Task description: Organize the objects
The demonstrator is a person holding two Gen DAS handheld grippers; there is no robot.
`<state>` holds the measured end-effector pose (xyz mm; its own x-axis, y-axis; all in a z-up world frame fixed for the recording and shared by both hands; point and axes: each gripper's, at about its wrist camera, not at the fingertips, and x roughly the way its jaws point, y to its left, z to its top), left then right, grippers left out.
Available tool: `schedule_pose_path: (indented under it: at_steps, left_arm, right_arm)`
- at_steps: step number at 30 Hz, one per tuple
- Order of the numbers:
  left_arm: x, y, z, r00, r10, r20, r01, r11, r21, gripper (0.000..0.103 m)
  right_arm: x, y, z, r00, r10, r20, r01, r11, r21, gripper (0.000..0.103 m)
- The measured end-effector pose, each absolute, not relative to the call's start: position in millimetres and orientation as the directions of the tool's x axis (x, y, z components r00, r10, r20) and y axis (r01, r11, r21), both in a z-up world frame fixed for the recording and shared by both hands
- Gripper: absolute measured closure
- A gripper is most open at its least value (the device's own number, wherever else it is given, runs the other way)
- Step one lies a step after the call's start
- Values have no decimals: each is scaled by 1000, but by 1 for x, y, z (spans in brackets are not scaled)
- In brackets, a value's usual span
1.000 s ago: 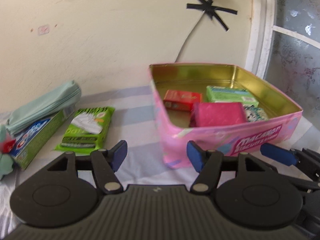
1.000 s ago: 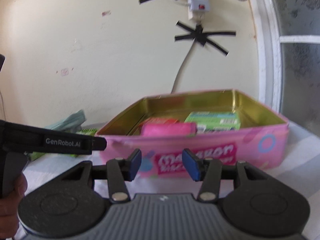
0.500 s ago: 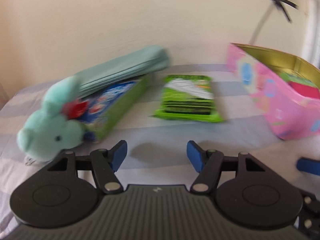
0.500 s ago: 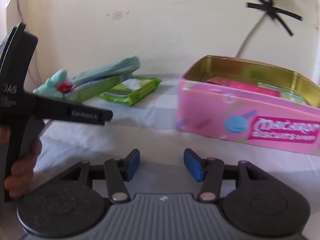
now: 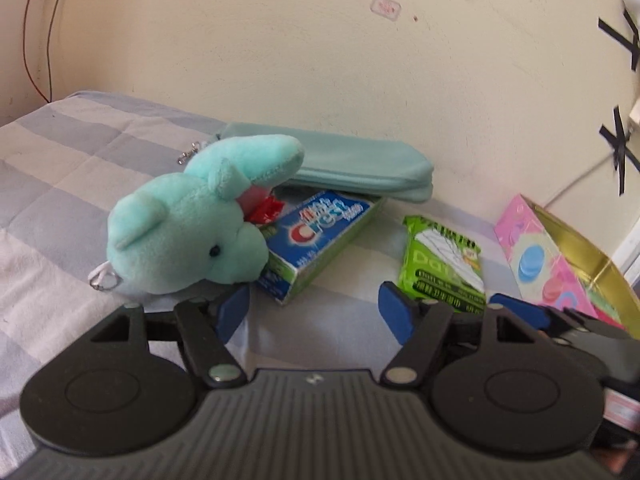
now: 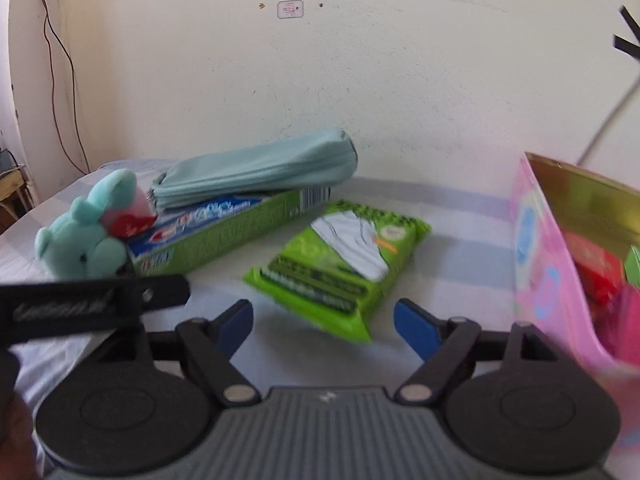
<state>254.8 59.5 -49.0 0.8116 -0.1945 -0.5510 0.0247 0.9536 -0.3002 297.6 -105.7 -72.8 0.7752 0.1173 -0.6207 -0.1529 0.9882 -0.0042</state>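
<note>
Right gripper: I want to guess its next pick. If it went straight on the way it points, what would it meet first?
Most likely the green wipes packet, lying just ahead of the opening, empty right gripper; depth is hard to judge.

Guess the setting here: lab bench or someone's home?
Most likely a home, probably a bedroom: the items lie on a soft grey-and-white checked bedsheet against a scuffed cream plaster wall with loose wires. The clutter is household stuff: a mint plush bunny and a pink biscuit tin.
</note>
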Motion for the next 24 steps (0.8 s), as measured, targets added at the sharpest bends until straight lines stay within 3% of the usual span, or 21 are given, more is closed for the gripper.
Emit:
schedule_pose_path:
  at_steps: [4, 8, 9, 10, 12, 15, 16, 20, 24]
  left_arm:
    - [256, 67, -46, 816, -189, -546, 2, 946, -323, 29]
    - [257, 65, -48, 802, -209, -560, 14, 943, -332, 29]
    - [257, 63, -49, 799, -208, -565, 16, 945, -326, 29]
    - [260, 63, -51, 796, -210, -568, 22, 947, -320, 29]
    - [260, 61, -52, 793, -209, -572, 24, 949, -314, 29]
    - [261, 59, -54, 785, -216, -581, 38, 952, -303, 29]
    - [261, 57, -55, 782, -221, -583, 46, 953, -300, 29]
    - [259, 51, -57, 786, -217, -579, 60, 959, -278, 28]
    - [256, 49, -58, 789, -205, -579, 50, 961, -272, 28]
  right_arm:
    - [327, -98, -80, 755, 104, -648, -118, 993, 21, 6]
    - [349, -105, -86, 737, 89, -670, -52, 996, 76, 8]
    - [349, -106, -86, 741, 80, -667, -45, 997, 69, 17]
    - [347, -106, -86, 750, 56, -659, -40, 998, 39, 34]
    - [338, -108, -87, 762, 58, -645, -59, 998, 20, 49]
    - [316, -119, -83, 766, 77, -638, -86, 996, 18, 95]
    - [307, -121, -83, 768, 80, -636, -95, 995, 10, 99]
    - [269, -123, -83, 791, 53, -609, -140, 986, -96, 99]
    - [260, -129, -71, 815, 86, -572, -143, 988, -55, 94]
